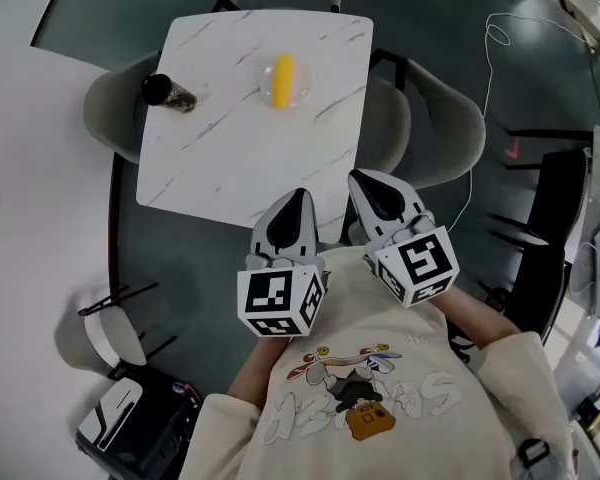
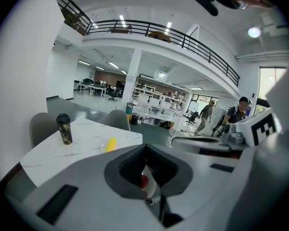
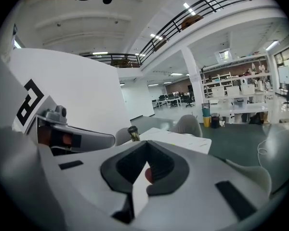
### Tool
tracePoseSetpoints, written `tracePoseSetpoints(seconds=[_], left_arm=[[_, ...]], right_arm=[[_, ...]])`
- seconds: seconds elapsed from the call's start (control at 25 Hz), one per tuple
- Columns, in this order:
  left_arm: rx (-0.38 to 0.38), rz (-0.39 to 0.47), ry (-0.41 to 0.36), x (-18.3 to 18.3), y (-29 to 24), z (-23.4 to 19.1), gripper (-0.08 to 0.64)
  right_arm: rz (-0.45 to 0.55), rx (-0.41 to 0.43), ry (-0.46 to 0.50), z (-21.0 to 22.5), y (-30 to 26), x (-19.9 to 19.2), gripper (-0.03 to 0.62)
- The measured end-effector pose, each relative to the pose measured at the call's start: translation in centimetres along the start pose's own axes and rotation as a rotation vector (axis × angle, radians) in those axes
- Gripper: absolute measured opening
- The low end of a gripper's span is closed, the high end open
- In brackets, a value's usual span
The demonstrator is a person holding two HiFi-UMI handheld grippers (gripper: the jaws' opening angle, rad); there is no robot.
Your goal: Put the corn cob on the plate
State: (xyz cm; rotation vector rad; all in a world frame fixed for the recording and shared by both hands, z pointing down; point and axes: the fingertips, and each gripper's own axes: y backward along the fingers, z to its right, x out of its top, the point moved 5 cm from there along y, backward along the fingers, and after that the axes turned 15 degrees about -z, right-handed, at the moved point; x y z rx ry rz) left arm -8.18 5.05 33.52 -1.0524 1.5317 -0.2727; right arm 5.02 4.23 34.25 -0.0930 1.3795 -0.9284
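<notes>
Left hand-held gripper [image 1: 299,198]: jaws together with nothing between them; held above the near edge of the tabletop [image 1: 230,158], close in front of the person's chest, nose tilted slightly down.
Right hand-held gripper [image 1: 364,179]: jaws also pressed together and empty; just beside the left one, on its right, tip over the same near edge.
Marker cubes: one on the back of each hand-held gripper, left [image 1: 280,304] and right [image 1: 420,266], both against the cream sweatshirt [image 1: 380,408].
Corn cob [image 1: 284,76]: yellow, lying on the plate [image 1: 303,94], straight ahead of both tips and well apart from them, on the far half of the tabletop; in the left gripper view it shows just above and left of the closed jaws [image 2: 110,144].
Plate: clear and shallow, sitting flat under the cob.
Tumbler [image 1: 168,92]: dark, with a black lid, ahead and to the left of the left hand-held gripper, at the tabletop's left edge and well apart from the cob; upright in the left gripper view [image 2: 64,128].
Tabletop: square, white marble pattern.
Chairs: grey, one [image 1: 115,103] tucked in left of the tumbler, another [image 1: 435,133] ahead and right of the right hand-held gripper.
</notes>
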Motion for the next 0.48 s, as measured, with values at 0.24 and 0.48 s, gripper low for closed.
tracePoseSetpoints(seconds=[0.24, 0.48], left_arm=[[-0.039, -0.003, 0.014, -1.3, 1.2, -0.5, 0.006], [-0.082, 0.002, -0.016, -2.1, 2.6, -1.7, 0.006]], right_arm=[[-0.008, 0.000, 0.050, -2.7, 0.4, 0.4, 0.003], [0.025, -0.114, 0.054, -3.7, 0.5, 0.7, 0.003]])
